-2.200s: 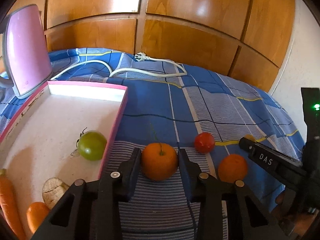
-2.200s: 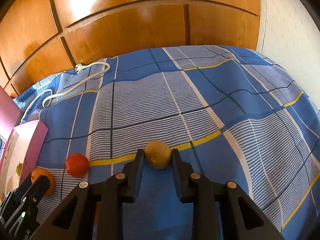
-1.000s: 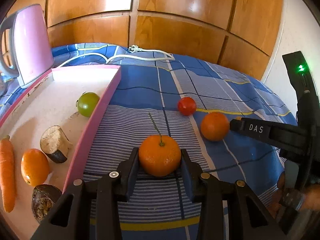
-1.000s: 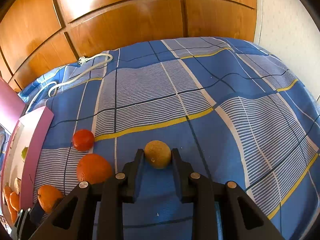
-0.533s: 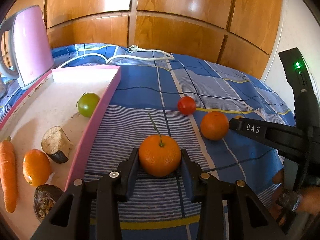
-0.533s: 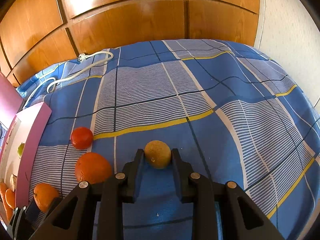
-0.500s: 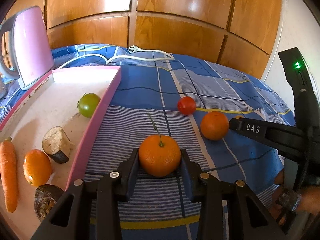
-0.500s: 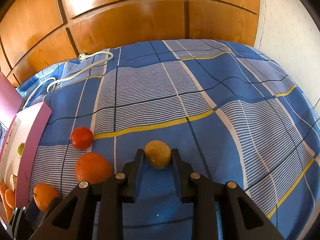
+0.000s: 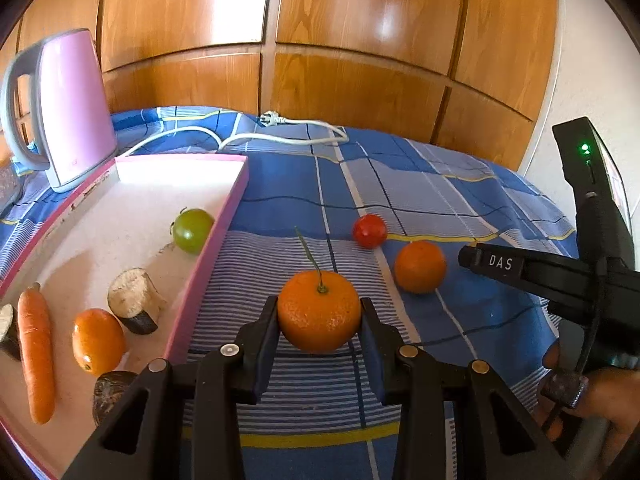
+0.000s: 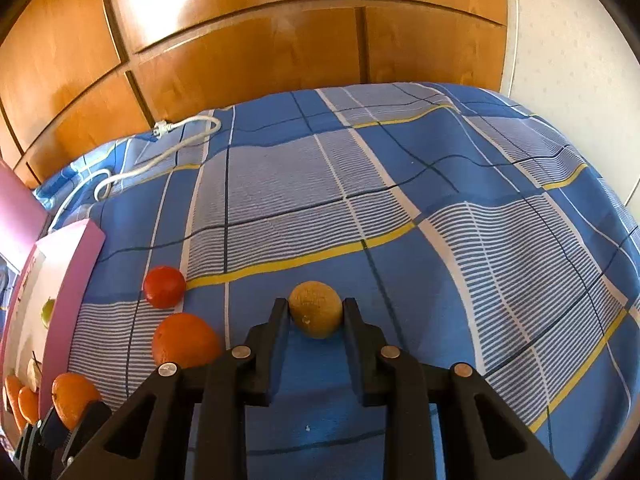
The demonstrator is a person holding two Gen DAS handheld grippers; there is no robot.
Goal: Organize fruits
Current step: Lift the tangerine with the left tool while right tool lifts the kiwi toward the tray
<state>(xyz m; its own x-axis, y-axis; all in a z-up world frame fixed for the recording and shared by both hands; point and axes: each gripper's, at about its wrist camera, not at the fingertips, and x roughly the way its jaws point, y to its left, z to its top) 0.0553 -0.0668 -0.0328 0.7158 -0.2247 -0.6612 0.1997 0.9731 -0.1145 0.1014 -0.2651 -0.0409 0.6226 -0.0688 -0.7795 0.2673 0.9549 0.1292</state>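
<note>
My left gripper (image 9: pixel 319 320) is shut on an orange mandarin with a green stem (image 9: pixel 319 311), held above the blue checked cloth just right of the pink-rimmed tray (image 9: pixel 208 256). In the tray lie a green tomato (image 9: pixel 193 230), a carrot (image 9: pixel 37 350), an orange fruit (image 9: pixel 97 340) and cut dark vegetable pieces (image 9: pixel 134 305). My right gripper (image 10: pixel 316 316) is shut on a small yellow-brown round fruit (image 10: pixel 315 314). A second orange (image 9: pixel 420 266) (image 10: pixel 185 340) and a red tomato (image 9: pixel 369 230) (image 10: pixel 164 286) rest on the cloth between the two grippers.
A pink kettle (image 9: pixel 66 108) stands behind the tray, its white cord and plug (image 9: pixel 276 120) trailing along the back of the cloth. Wooden panels close off the far side. A hand (image 9: pixel 600 396) holds the right gripper's body (image 9: pixel 560 276) at the right edge.
Since 2.2 s ago both grippers lifted their fruit off the cloth and drew back. Over the last second almost nothing has shifted.
</note>
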